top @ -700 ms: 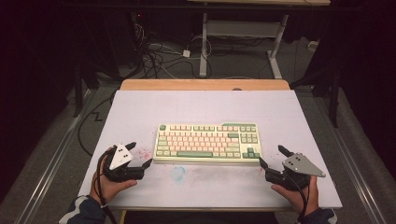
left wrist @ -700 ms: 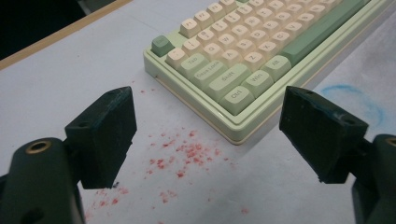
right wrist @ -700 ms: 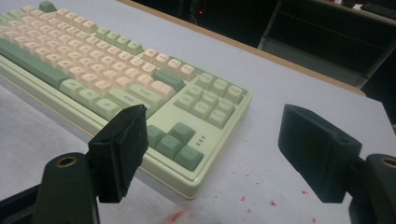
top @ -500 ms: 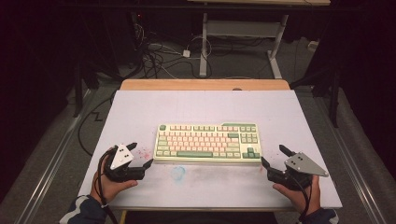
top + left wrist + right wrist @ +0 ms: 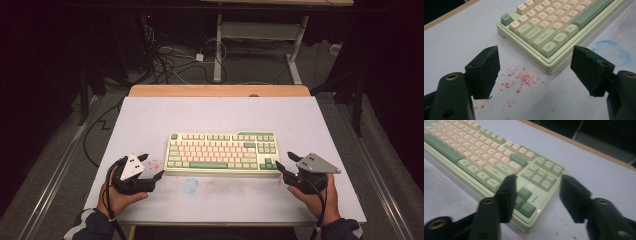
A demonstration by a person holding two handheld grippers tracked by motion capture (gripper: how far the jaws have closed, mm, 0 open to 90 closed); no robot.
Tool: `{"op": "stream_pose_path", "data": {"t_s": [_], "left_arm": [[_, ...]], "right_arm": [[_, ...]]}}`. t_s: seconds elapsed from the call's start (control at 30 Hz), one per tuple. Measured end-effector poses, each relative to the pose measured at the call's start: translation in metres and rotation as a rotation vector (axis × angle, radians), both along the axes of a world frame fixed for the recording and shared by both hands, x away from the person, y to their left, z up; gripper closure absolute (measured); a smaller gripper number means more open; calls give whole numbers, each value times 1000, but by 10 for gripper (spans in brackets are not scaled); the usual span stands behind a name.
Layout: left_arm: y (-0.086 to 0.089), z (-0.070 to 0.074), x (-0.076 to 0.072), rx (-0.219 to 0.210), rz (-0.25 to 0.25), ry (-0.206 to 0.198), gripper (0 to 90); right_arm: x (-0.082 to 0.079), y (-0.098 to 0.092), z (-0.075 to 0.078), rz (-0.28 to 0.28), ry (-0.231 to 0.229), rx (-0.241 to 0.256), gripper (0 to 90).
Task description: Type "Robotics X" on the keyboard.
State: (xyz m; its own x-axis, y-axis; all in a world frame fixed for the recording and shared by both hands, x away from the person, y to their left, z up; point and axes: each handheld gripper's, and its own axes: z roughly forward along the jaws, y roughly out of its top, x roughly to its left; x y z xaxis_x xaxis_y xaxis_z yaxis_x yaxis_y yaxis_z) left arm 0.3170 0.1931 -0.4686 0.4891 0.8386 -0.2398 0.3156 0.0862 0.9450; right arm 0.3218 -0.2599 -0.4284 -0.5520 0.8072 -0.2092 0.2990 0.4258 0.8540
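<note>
A pale green keyboard (image 5: pixel 222 151) with cream, pink and green keys lies flat in the middle of the white table cover (image 5: pixel 220 115). My left gripper (image 5: pixel 151 166) stands open just off its front-left corner (image 5: pixel 547 71), nothing between the jaws. My right gripper (image 5: pixel 287 159) is open at the front-right corner (image 5: pixel 529 226), one jaw reaching over the arrow keys (image 5: pixel 524 200). Each gripper is held by a hand near the table's front edge.
Red specks (image 5: pixel 521 78) dot the cover beside the keyboard's left corner, and a faint blue ring (image 5: pixel 611 51) marks it in front of the keyboard. A wooden strip (image 5: pixel 220 90) edges the far side. Cables (image 5: pixel 170 55) and a desk frame (image 5: pixel 260 35) lie beyond on the floor.
My right gripper has edged left and forward to the keyboard's right corner. The left gripper and the keyboard have barely moved.
</note>
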Motion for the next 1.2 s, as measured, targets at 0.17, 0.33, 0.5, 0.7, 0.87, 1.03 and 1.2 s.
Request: {"op": "stream_pose_path", "data": {"t_s": [0.17, 0.33, 0.5, 0.7, 0.87, 1.03, 1.2], "left_arm": [[0, -2, 1, 4, 5, 14, 239], [1, -3, 0, 13, 9, 22, 241], [3, -4, -1, 16, 12, 31, 253], [5, -4, -3, 17, 13, 43, 289], [8, 1, -7, 11, -11, 69, 540], [6, 13, -5, 14, -46, 111, 829], [-9, 25, 11, 64, -88, 123, 872]], "right_arm": [[19, 17, 0, 69, 64, -36, 786], [35, 39, -1, 127, 109, -81, 888], [46, 62, -9, 182, 144, -123, 900], [56, 71, -17, 194, 179, -141, 900], [58, 75, -24, 195, 186, -180, 900], [58, 73, -26, 193, 182, -151, 900], [57, 73, -27, 193, 172, -152, 900]]}}
